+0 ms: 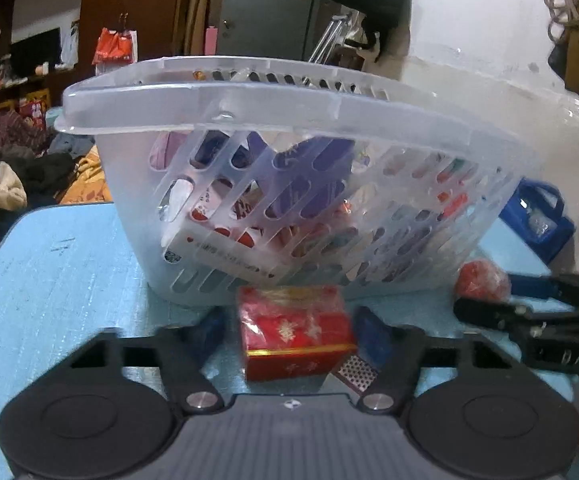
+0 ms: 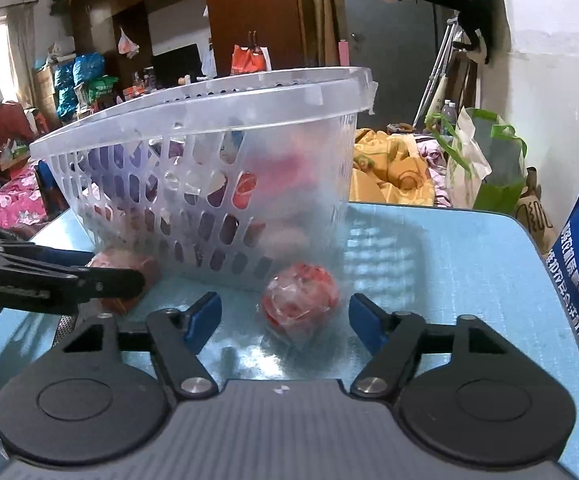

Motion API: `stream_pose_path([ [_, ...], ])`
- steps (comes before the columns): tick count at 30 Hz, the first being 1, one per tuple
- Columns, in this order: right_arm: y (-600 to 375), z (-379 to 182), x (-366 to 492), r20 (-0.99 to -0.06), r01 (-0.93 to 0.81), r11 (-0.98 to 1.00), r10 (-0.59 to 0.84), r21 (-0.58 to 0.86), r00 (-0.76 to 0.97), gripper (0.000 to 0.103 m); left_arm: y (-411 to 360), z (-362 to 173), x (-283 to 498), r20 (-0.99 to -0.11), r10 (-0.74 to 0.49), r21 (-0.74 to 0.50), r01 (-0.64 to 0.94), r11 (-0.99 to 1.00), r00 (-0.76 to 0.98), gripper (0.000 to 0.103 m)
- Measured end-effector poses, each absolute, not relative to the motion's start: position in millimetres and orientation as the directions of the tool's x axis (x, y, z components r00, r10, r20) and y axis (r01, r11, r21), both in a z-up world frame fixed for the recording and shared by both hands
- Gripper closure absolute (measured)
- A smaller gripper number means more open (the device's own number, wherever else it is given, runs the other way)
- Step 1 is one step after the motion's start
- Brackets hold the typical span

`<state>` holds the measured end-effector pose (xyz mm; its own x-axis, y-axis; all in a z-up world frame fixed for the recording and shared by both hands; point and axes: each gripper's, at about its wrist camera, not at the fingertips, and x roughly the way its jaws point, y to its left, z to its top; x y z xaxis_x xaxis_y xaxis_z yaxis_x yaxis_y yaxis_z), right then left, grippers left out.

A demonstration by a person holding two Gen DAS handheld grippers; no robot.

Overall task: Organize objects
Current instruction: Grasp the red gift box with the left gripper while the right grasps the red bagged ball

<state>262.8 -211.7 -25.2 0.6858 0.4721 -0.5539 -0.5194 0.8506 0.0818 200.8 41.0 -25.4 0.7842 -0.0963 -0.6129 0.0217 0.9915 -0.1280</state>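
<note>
Left hand-held gripper [image 1: 289,330] is straddling the red foil-wrapped box [image 1: 295,330] dead ahead, pads apart, not clenched; right hand-held gripper [image 2: 285,314] is likewise bracketing the red plastic-wrapped ball [image 2: 299,300], released

The left gripper [image 1: 289,330], black-armed with blue pads, points forward and downward, its jaws standing apart with neither pad pressing on anything. The right gripper [image 2: 285,316], built alike, is angled downward too, jaws likewise parted and gripping nothing.
</note>
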Motion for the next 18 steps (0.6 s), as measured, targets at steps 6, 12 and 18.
stream_pose_path([
  [6,-209,-22,262,-0.543,-0.531,0.844,0.48,0.073,0.689,0.042,37,-19,172,-0.54,-0.097,-0.073,0.068,0.995,0.836,0.037],
  [12,-209,-22,264,-0.541,-0.536,0.84,0.489,0.08,0.685,0.054,59,-10,145,-0.447,-0.094,-0.094,0.058,0.994,0.89,0.037],
  [18,-216,-18,256,-0.483,-0.529,0.845,0.498,0.084,0.72,0.054,81,-6,129,-0.369,-0.107,-0.149,0.055,0.987,0.923,0.037],
])
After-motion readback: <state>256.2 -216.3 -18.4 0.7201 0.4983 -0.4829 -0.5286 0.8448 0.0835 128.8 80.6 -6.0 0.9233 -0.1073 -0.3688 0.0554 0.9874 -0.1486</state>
